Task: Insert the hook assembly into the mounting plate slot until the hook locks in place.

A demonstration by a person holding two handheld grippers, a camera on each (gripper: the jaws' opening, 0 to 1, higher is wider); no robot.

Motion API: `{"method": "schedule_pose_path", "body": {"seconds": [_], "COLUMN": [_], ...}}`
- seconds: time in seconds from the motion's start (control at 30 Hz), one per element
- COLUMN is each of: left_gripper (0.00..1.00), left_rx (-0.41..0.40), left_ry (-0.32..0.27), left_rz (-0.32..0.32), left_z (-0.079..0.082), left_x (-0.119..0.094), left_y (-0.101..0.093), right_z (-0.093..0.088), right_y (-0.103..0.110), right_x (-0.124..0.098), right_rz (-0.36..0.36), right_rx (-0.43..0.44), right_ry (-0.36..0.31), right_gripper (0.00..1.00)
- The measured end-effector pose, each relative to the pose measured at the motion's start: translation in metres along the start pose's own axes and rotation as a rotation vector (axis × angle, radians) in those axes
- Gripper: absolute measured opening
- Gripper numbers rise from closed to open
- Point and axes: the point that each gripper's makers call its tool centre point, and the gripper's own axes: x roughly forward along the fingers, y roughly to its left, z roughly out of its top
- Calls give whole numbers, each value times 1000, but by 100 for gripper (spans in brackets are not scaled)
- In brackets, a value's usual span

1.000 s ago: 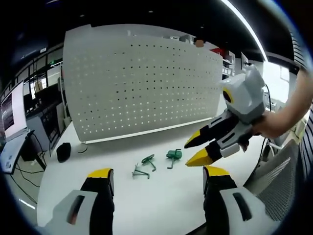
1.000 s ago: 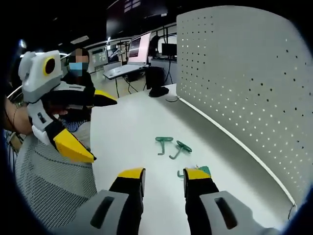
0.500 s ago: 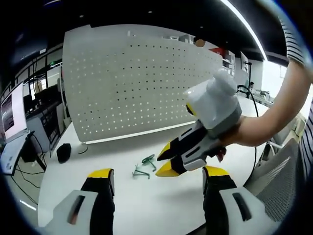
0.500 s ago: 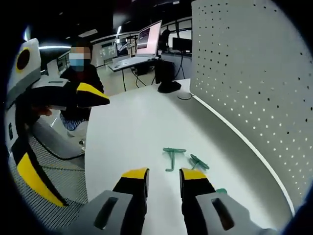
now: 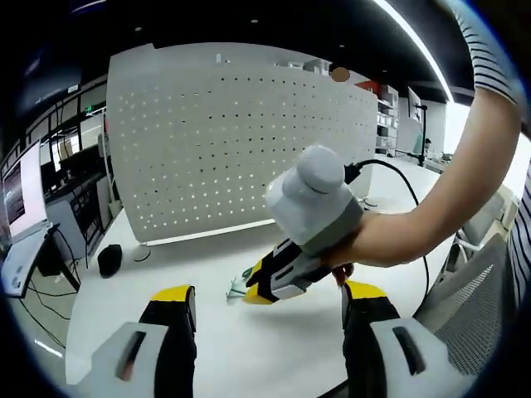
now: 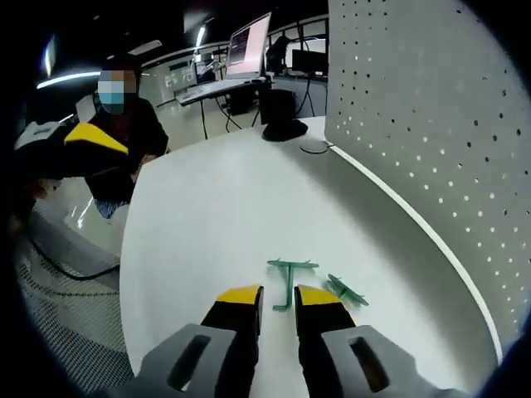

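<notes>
Hooks [image 6: 290, 280] green, lying on white table [image 6: 207, 207], just ahead of right gripper [image 6: 278, 297] in right gripper view. Jaws there narrowly parted, yellow tips close together, nothing between them; nearest hook's stem pointing into the small gap, T-bar end farther out. Second hook [image 6: 346, 291] just right of the first, beside the right tip. Contact between tips and hook: cannot tell. Pegboard [image 6: 431, 124] upright along the table's far edge, well apart from both hooks, holes bare.

Seen from left gripper view: right gripper [image 5: 259, 292] angled down and leftward toward the table, tips low over a green hook [image 5: 241, 286] mostly hidden behind them. Hand [image 5: 357, 249] wrapped round the grey body, bare forearm [image 5: 448, 199] stretching up to the right, striped sleeve [image 5: 489, 58] at the shoulder, black cable [image 5: 398, 178] looping off the back.

Left gripper [image 5: 270, 303] held back and level, jaws wide apart, empty, rising from the bottom of its own view; table between them. Pegboard [image 5: 241, 141] standing beyond, black mouse-like object [image 5: 109, 258] near its left end. Left gripper's yellow tip [image 6: 95, 139] at left edge of right gripper view, with a seated person [image 6: 124, 124] and monitors [image 6: 249, 46] behind.
</notes>
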Motion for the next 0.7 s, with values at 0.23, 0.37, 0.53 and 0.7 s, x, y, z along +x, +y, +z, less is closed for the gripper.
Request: {"method": "schedule_pose_path", "body": {"seconds": [0.23, 0.37, 0.53, 0.7], "left_gripper": [73, 73, 72, 71], "left_rx": [-3, -4, -4, -4], "left_ry": [-3, 0, 0, 4], "left_rz": [-1, 5, 10, 11], "left_z": [1, 0, 0, 0], "left_x": [0, 0, 0, 0], "left_y": [0, 1, 2, 2], "right_z": [-3, -7, -7, -6], "right_y": [-8, -10, -11, -12], "right_x": [7, 13, 14, 15], "right_rz": [-45, -55, -57, -61], "right_rx": [-9, -3, -16, -3], "right_ry": [11, 26, 25, 18], "right_gripper": [10, 10, 7, 4]}}
